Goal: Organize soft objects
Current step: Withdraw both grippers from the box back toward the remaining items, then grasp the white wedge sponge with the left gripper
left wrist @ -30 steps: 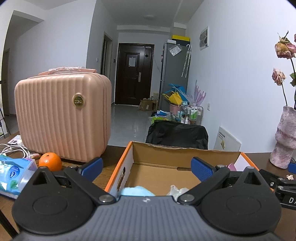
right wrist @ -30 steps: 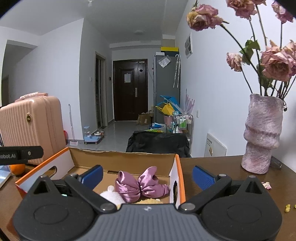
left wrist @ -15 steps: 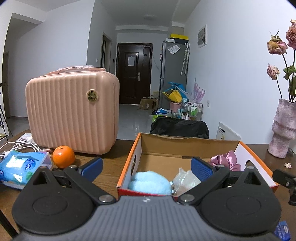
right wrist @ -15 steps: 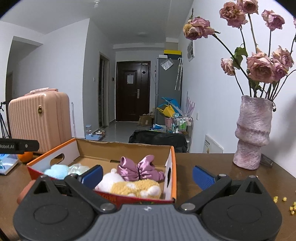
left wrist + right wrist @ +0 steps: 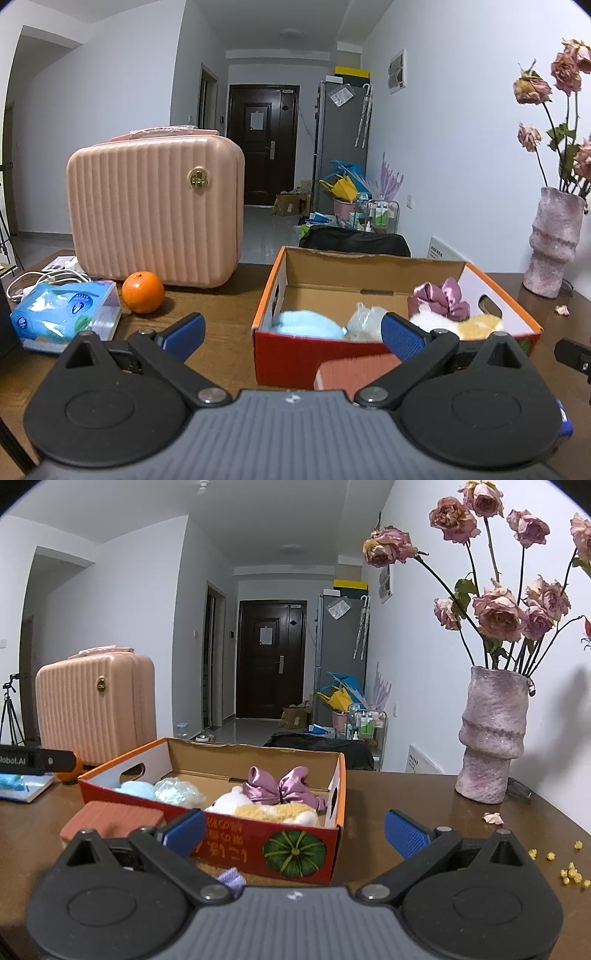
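Observation:
A red and orange cardboard box sits on the brown table. Inside lie a light blue plush, a clear plastic bag, a purple satin bow and a white and yellow plush. A rust-coloured sponge block rests in front of the box. A small lilac cloth lies under the right gripper. My left gripper and right gripper are both open and hold nothing, just short of the box.
A pink ribbed case stands at the back left, with an orange and a blue tissue pack before it. A pink vase of dried roses stands at the right; petals and yellow crumbs lie nearby.
Both grippers have drawn back from above the box toward the table's near edge. The box front, the sponge block and the lilac cloth have come into view.

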The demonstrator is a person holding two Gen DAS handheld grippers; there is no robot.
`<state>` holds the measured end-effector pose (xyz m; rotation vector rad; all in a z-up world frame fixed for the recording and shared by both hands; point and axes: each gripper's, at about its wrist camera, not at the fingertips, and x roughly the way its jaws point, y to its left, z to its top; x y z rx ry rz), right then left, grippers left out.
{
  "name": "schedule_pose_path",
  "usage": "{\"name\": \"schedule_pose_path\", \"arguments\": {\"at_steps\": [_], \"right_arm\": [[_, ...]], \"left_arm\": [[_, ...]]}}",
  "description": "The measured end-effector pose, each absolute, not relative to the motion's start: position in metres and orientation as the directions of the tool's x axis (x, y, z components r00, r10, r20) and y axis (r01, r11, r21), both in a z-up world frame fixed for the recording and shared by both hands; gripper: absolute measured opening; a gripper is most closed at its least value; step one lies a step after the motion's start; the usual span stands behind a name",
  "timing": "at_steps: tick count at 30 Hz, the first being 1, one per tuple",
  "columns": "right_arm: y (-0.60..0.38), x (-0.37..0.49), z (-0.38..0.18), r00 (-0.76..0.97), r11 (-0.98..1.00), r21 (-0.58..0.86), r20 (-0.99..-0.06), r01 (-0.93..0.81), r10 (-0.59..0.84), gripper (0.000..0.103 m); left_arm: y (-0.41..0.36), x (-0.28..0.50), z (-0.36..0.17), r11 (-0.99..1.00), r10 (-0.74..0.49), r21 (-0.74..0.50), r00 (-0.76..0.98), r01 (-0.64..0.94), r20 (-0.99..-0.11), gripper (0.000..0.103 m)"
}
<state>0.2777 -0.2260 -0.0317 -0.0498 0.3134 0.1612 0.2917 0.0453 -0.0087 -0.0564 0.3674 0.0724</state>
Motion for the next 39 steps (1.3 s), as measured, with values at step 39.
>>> {"name": "schedule_pose_path", "arguments": {"at_steps": [39], "right_arm": [[-0.241,0.183,-0.050,0.923,0.989,0.000,-0.358,-0.149,0.139,0.103]], "left_arm": [[0.030,0.193,-0.049,0.999,-0.024,0.012,0.867,0.034,-0.498,0.103]]}}
